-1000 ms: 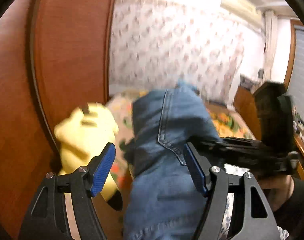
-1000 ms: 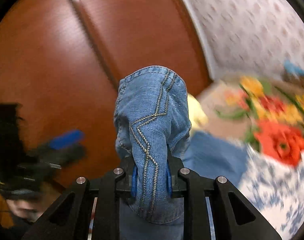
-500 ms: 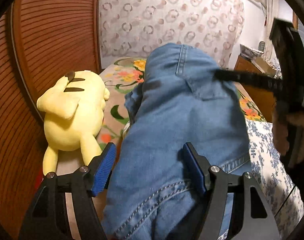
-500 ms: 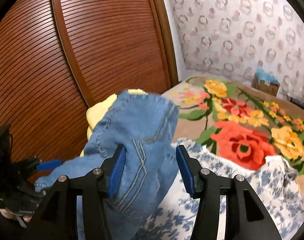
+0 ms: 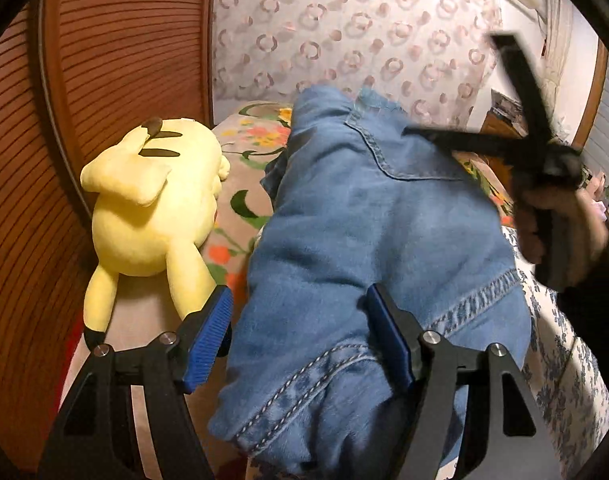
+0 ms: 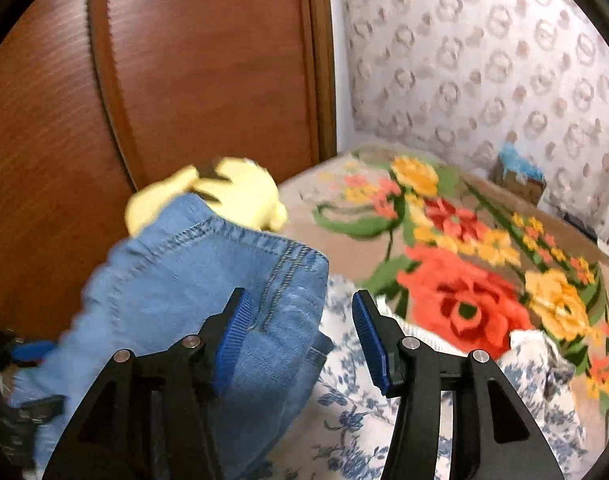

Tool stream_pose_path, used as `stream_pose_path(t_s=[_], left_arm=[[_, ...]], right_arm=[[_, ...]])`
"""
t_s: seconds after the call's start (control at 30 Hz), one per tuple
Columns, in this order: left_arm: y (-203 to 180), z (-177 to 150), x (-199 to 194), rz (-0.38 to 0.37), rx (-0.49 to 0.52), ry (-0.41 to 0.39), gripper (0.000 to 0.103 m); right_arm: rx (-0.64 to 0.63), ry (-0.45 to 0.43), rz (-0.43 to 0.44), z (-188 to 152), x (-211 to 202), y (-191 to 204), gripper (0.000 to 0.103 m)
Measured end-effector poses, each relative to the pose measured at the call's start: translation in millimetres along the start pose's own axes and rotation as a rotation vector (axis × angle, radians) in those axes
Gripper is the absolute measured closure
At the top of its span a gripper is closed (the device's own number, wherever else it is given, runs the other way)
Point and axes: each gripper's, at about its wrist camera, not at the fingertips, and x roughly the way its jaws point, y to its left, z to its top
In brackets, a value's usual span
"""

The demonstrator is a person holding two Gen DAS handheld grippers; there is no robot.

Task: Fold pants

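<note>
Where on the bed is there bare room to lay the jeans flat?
The flowered blanket lies free between the blue-and-white floral sheet and the patterned wall, up to the small box by it. It is crowded along the wooden panel: the yellow plush toy lies there, close beside the jeans.

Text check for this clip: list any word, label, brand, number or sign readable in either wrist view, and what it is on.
None readable in either view.
jeans: stitching only, no visible tag.
yellow plush toy: no label visible.
small box by the wall: too blurred to tell whether it carries print.
</note>
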Motion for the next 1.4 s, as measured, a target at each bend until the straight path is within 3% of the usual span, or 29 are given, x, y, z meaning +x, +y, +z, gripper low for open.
stream_pose_path(t_s=[0.1, 0.3, 0.47, 0.8, 1.13, 1.4], left_arm=[[1.3, -2.0, -0.9, -0.002, -0.007, -0.004, 0.032], [0.1, -1.6, -8.4, 0.005, -0.011, -0.016, 0.032], [-7.1, 3.4, -25.8, 0.013, 0.007, -0.048, 0.032], [-44.5, 6.0, -73.3, -0.032, 0.058, -0.139, 0.027], [-94.6, -6.6, -127.8, -0.069, 0.122, -0.214, 0.023], [-133.8, -22.8, -164.5, -0.101, 0.182, -0.254, 0.021]], right_arm=[[0.053, 0.019, 0.026, -6.9, 10.5, -9.7, 0.050], [0.086, 0.003, 0.012, -6.9, -11.8, -9.0, 0.049], [0.094, -0.034, 0.026, -14.3, -53.3, 3.5, 0.049], [0.103, -0.093, 0.040, -70.8, -155.5, 21.1, 0.049], [0.110, -0.186, -0.043, -125.2, -261.7, 28.9, 0.049], [0.135, -0.235, -0.105, -167.1, -320.6, 36.9, 0.047]])
